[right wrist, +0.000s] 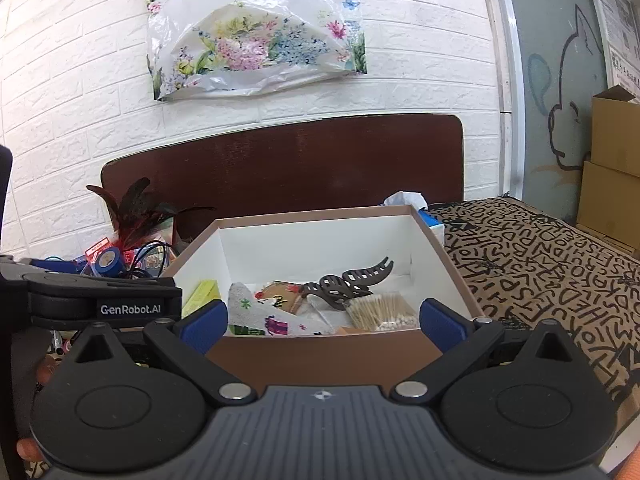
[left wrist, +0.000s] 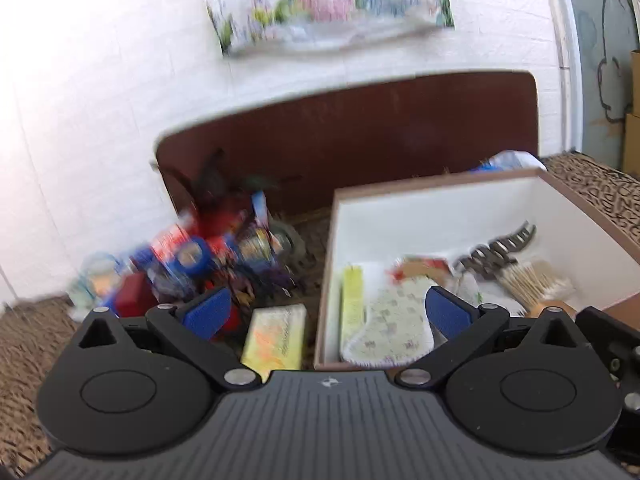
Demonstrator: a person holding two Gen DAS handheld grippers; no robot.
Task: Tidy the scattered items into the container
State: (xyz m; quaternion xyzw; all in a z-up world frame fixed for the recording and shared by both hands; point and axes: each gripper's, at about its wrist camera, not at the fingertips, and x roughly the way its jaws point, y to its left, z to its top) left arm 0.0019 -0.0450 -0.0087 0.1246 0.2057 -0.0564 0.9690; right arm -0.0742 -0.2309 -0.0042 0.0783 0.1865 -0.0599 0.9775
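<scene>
A brown box with white inner walls [left wrist: 440,216] [right wrist: 320,236] stands on the patterned cloth. Inside lie a dark hair claw [right wrist: 348,280], a pack of cotton swabs [right wrist: 380,312], a yellow-green box [left wrist: 352,300] and a patterned sock [left wrist: 392,320]. Left of the box is a blurred heap of scattered items [left wrist: 208,264] with a blue tape roll [right wrist: 108,260] and dark feathers [right wrist: 136,208]. A yellow packet [left wrist: 276,336] lies just before my left gripper [left wrist: 326,312], which is open and empty over the box's left wall. My right gripper [right wrist: 320,320] is open and empty at the box's near wall.
A dark wooden headboard [right wrist: 300,168] stands behind the box against a white brick wall with a floral plastic bag [right wrist: 256,32]. A tissue pack [right wrist: 404,200] sits behind the box. Cardboard boxes [right wrist: 612,160] are stacked at far right. The left gripper's body [right wrist: 100,300] shows at left.
</scene>
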